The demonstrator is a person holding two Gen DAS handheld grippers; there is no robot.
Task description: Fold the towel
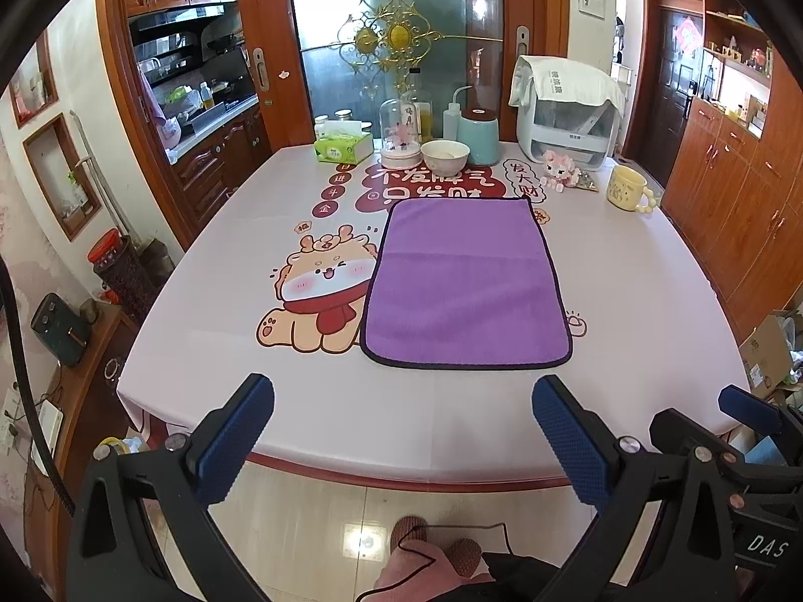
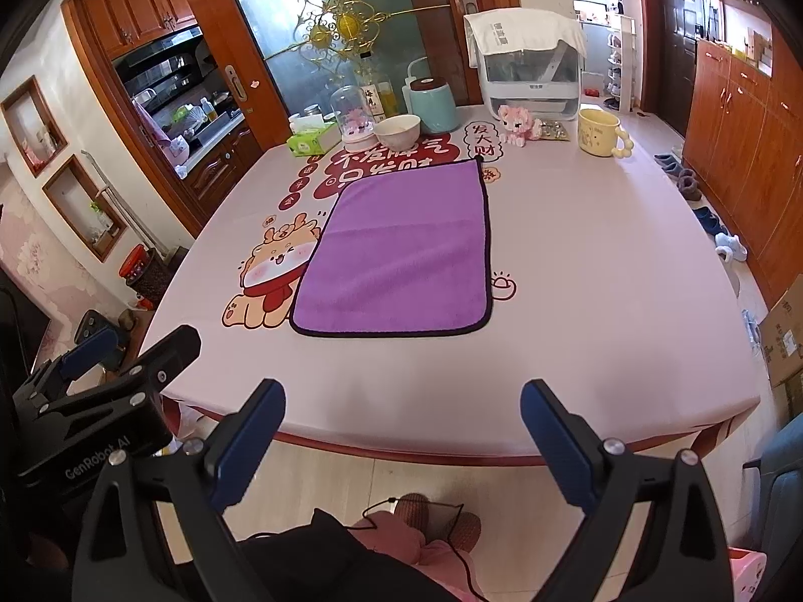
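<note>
- Both views bright, evenly lit; colours saturated, no motion blur.
- Daylight enters far ahead and to the right of the grippers: window (image 2: 592, 0) blown out to white.
- Soft sheen on tablecloth (image 1: 627, 301) ahead of the fingers; shadows under objects faint and diffuse.
- Glare spot on floor tile (image 1: 366, 542) below left gripper (image 1: 401, 431).
- Strong fisheye distortion: table edge bows, cabinets (image 2: 743, 115) curve at the rim; black vignette in corners.
- Blue pads (image 2: 251, 446) nearest the lens slightly soft; towel (image 2: 401, 246) nap crisp.
</note>
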